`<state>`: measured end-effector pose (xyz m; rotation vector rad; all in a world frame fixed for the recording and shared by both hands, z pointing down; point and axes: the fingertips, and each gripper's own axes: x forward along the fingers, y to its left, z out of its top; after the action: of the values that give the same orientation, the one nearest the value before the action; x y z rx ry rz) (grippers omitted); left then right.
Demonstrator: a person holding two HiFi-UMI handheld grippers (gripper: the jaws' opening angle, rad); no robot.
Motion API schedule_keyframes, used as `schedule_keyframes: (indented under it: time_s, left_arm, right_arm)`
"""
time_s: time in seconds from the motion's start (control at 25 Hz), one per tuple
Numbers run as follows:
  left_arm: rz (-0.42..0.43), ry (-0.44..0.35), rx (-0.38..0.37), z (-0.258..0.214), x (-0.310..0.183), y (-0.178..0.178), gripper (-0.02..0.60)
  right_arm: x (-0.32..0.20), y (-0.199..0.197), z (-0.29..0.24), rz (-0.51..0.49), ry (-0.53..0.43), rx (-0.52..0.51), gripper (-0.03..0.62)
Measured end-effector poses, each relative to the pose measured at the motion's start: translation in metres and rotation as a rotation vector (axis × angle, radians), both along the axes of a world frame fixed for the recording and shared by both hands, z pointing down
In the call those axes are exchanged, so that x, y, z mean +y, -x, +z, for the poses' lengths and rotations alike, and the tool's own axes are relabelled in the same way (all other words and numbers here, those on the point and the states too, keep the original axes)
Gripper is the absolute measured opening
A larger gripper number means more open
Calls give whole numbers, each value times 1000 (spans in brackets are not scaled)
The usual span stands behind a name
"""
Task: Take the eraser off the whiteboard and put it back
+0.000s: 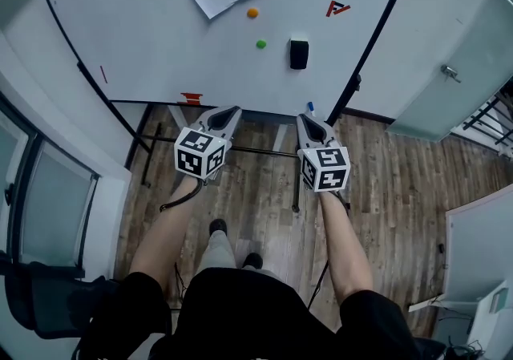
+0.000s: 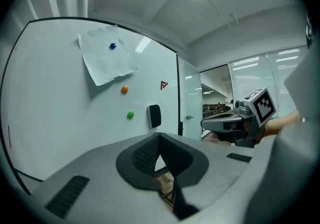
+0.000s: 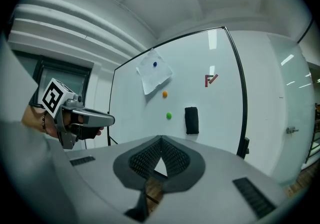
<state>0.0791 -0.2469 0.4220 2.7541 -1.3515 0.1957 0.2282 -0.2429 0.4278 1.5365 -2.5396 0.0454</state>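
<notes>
Both jaw pairs were pressed together, gripping nothing. You held the left gripper (image 1: 232, 112) and right gripper (image 1: 307, 119) short of the whiteboard (image 1: 144, 38), where the black eraser (image 1: 299, 54) clung just right of a green magnet (image 1: 260, 44).
</notes>
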Motion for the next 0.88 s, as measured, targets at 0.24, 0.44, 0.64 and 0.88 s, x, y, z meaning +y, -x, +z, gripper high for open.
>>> schedule_keyframes:
  time_s: [0.24, 0.44, 0.64, 0.88]
  left_arm:
    - [40, 7, -4, 1, -34, 1, 21]
    - [79, -2, -5, -6, -63, 1, 21]
    - [119, -21, -1, -20, -91, -2, 21]
    - [151, -35, -1, -28, -123, 0, 21]
  right_arm:
    - [-30, 0, -10, 43, -13, -6, 23]
    - [-56, 3, -18, 74, -27, -5, 23]
    - [-82, 3, -30, 112, -44, 4, 23]
    - [-116, 2, -36, 173, -59, 36, 25]
